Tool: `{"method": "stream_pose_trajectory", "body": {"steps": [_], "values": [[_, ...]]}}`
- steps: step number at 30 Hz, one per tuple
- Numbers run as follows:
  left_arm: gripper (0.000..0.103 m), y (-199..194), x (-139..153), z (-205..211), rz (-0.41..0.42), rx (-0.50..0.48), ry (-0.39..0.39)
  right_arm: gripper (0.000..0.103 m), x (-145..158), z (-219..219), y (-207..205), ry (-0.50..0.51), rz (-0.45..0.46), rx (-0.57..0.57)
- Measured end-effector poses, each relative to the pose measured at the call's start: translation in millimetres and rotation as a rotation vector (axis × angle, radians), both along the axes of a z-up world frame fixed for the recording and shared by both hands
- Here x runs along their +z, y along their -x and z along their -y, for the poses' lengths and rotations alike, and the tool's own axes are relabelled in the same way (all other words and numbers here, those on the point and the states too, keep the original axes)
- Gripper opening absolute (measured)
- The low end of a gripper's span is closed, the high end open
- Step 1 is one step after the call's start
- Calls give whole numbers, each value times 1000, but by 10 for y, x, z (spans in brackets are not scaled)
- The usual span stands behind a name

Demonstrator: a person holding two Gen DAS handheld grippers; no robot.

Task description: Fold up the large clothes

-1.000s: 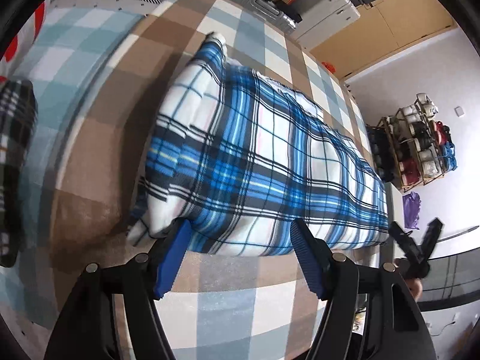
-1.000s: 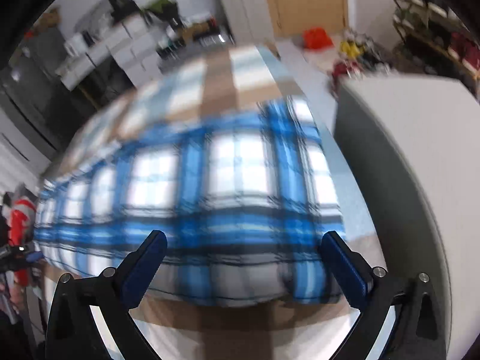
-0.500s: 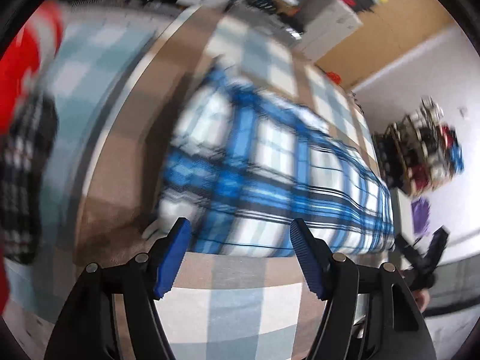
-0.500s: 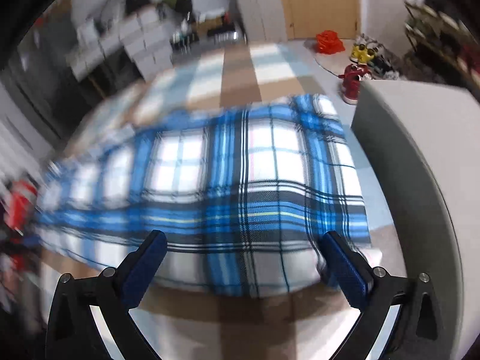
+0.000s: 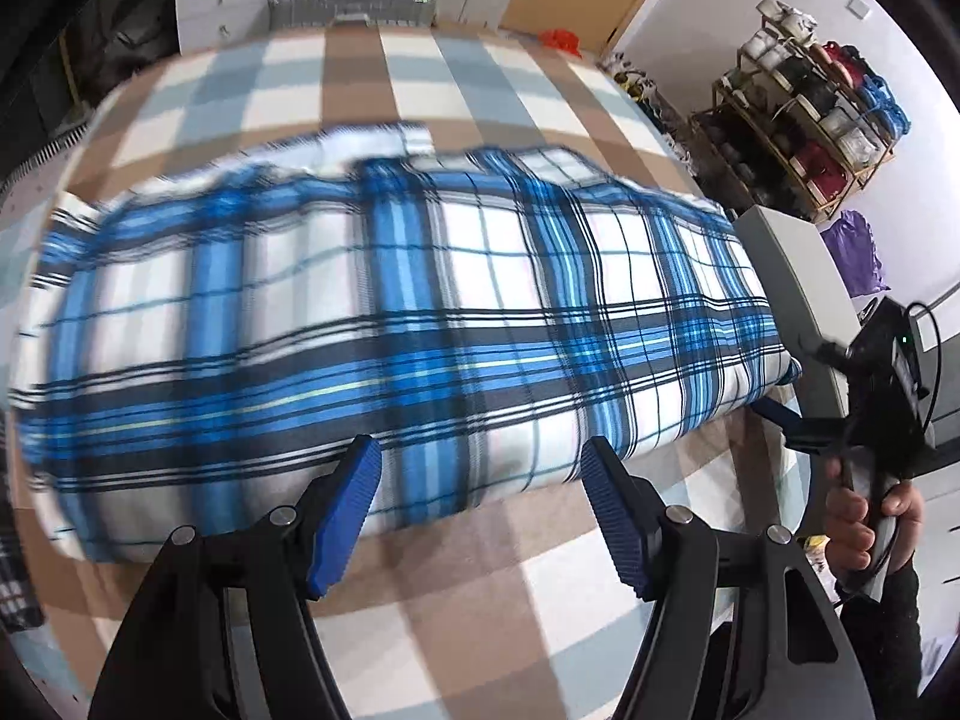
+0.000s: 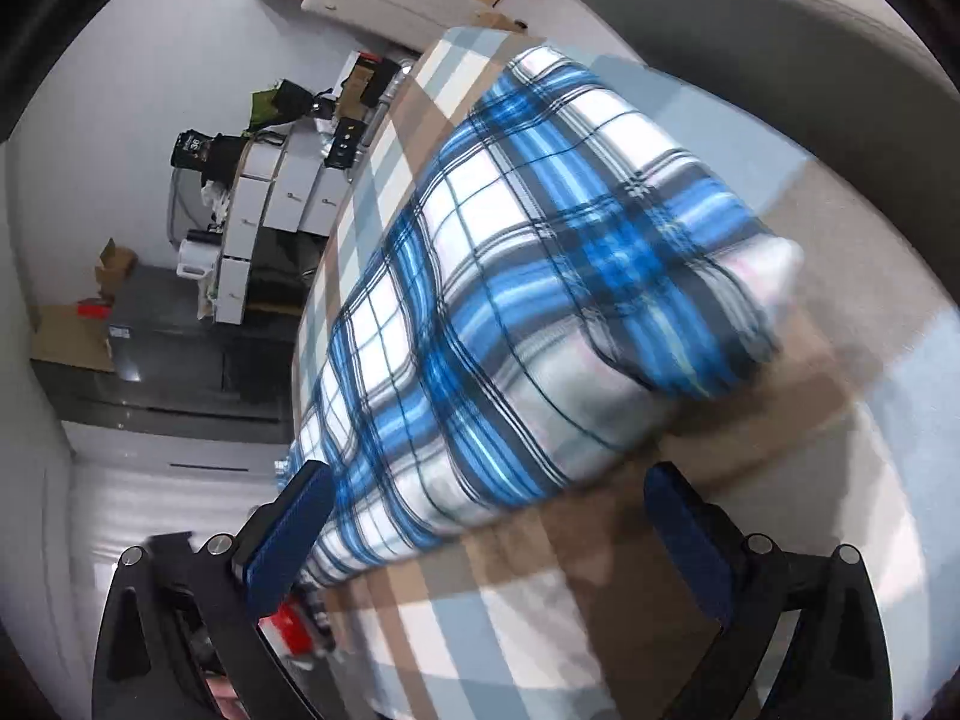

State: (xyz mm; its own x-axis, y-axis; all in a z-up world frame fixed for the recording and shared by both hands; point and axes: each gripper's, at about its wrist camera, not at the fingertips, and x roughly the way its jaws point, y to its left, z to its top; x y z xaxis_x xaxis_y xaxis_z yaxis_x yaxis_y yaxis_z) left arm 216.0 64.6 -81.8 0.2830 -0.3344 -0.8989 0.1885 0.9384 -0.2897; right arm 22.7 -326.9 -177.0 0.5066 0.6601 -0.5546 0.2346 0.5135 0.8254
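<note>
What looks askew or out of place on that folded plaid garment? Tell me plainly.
The blue plaid garment lies folded into a long strip on the checked cover. Its far edge is uneven, with a white layer poking past the fold. In the right wrist view the near corner bulges. Both grippers have open jaws, holding nothing.

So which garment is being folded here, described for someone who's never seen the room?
A checked brown, white and pale-blue cover spreads over the large work surface. On it lies the long folded plaid garment, blue, white and black, the only bright blue cloth there.
</note>
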Motion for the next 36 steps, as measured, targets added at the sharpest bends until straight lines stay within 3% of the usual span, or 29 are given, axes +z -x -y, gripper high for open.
{"method": "stream_pose_trajectory", "body": {"steps": [4, 6, 9, 10, 11, 13, 17, 22, 26, 29, 32, 36], "values": [[64, -108, -140, 77, -21, 5, -10, 103, -94, 20, -278, -106, -20, -58], [64, -131, -199, 0, -38, 16, 37, 103, -120, 42, -329, -134, -14, -81], [64, -92, -190, -71, -52, 8, 70, 103, -85, -14, -417, -96, 18, -97], [64, -78, -185, -66, -54, -12, 53, 96, -60, -36, -408, -69, 33, -100], [64, -53, -171, -32, -48, -37, 25, 68, -37, -71, -414, -2, 39, -112], [64, 4, -151, 30, -39, -68, -20, 27, -22, -79, -386, 43, 48, -121], [64, 72, -131, 74, -22, -82, -67, 13, 33, -28, -289, -6, 140, -130], [65, 93, -72, 24, -54, -67, -52, 11, 291, -70, -146, 67, 237, -105], [65, 164, -116, -29, -94, -99, -61, 9, 442, -17, 10, 44, 280, -113], [65, 274, -114, -91, -103, -111, -44, 7, 450, 54, 216, 67, 283, -124], [65, 417, -130, -162, -166, -104, 5, 6, 386, 176, 483, 83, 278, -137], [65, 562, -75, -222, -159, -102, -23, 7, 345, 322, 721, 139, 255, -164]]}}
